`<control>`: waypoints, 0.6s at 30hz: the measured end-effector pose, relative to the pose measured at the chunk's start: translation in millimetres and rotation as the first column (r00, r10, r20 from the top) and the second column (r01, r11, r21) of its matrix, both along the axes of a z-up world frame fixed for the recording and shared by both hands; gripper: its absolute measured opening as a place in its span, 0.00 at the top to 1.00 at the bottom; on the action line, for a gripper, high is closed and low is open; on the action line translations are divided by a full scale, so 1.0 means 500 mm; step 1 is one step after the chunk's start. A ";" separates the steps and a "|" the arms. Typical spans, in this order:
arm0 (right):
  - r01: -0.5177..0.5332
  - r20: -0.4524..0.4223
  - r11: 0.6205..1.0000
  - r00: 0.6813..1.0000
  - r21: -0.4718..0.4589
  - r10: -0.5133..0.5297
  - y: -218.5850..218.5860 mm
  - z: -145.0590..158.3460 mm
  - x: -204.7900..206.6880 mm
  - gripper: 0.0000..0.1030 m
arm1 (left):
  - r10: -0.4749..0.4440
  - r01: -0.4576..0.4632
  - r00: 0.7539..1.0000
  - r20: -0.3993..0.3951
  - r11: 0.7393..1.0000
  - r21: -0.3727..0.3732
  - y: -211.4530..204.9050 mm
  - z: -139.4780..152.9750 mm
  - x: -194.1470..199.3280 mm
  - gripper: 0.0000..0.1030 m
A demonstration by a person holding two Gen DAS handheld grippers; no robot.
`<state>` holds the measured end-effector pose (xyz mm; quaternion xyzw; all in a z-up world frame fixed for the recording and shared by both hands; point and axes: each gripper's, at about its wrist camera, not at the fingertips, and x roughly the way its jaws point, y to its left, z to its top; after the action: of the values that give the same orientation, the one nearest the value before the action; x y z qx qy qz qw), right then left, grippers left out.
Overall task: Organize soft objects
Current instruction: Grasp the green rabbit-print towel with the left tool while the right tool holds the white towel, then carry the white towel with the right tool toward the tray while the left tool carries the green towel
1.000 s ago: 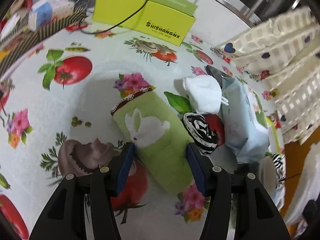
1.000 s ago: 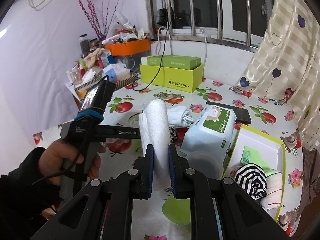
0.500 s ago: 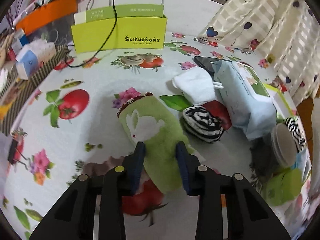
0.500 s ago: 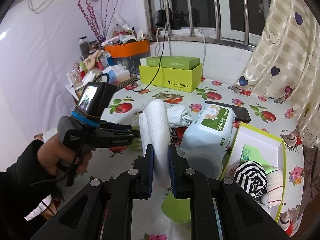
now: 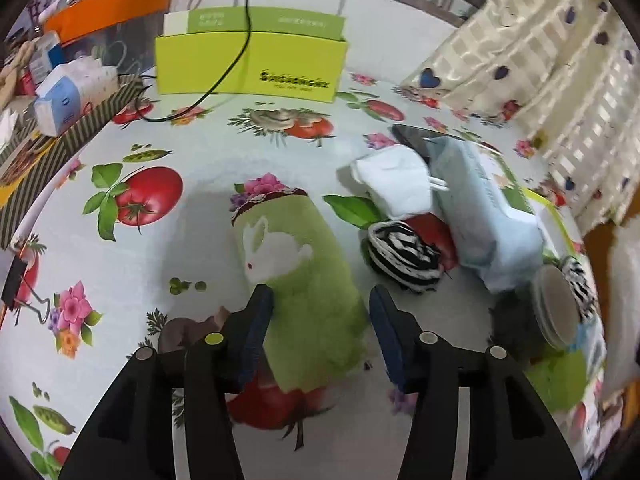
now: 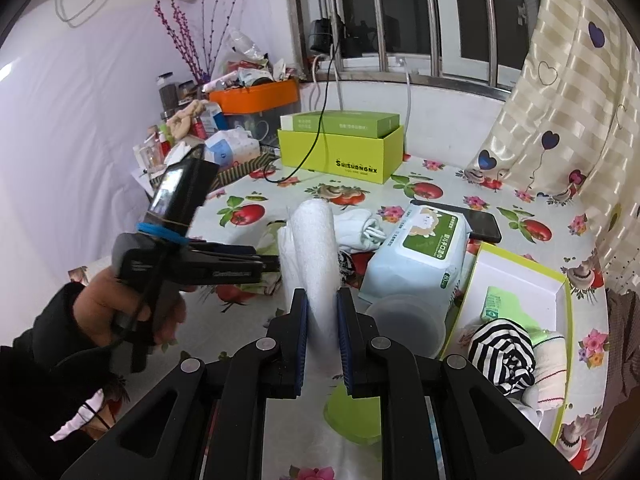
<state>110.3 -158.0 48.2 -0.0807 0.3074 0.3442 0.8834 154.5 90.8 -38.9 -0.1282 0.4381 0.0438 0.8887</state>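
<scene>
A green rolled towel with a white rabbit (image 5: 296, 264) lies on the fruit-print tablecloth. My left gripper (image 5: 320, 312) straddles its near end and its jaws are opening. The left pad sits at the towel's edge and the right pad stands clear of it. To the right lie a black-and-white striped sock ball (image 5: 400, 256) and a folded white sock (image 5: 396, 180). My right gripper (image 6: 322, 312) is shut on a white rolled towel (image 6: 314, 240), held upright above the table. A hand (image 6: 132, 312) carries the left gripper at the left of the right wrist view.
A pack of wet wipes (image 6: 420, 252) and a phone (image 6: 480, 222) lie at the right. A white tray with a yellow-green rim (image 6: 520, 276) holds another striped sock (image 6: 504, 356). A clear plastic tub (image 6: 404, 320) stands near it. A lime box (image 5: 248, 60) and clutter line the back.
The left jaws closed onto the green towel half a second ago and have spread wide again; the left wrist rolled slightly. The right gripper and its white towel have not moved.
</scene>
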 end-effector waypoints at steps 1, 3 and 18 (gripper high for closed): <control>0.003 0.000 1.000 1.000 -0.001 -0.003 -0.001 0.000 0.000 0.87 | 0.020 -0.020 1.000 -0.005 1.000 0.003 0.000 -0.005 0.004 0.47; 0.006 0.000 1.000 1.000 -0.001 -0.006 -0.001 0.001 -0.001 0.87 | 0.055 -0.055 0.998 -0.023 0.998 0.005 0.002 -0.014 0.010 0.45; 0.024 0.004 1.000 1.000 0.015 -0.024 -0.015 0.009 0.000 0.87 | 0.016 -0.016 1.000 -0.004 0.997 0.075 0.007 -0.020 -0.013 0.56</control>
<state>110.2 -165.3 52.6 -0.0714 0.3037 0.3358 0.8887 148.1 94.4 -49.0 -0.0984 0.4371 0.0676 0.8915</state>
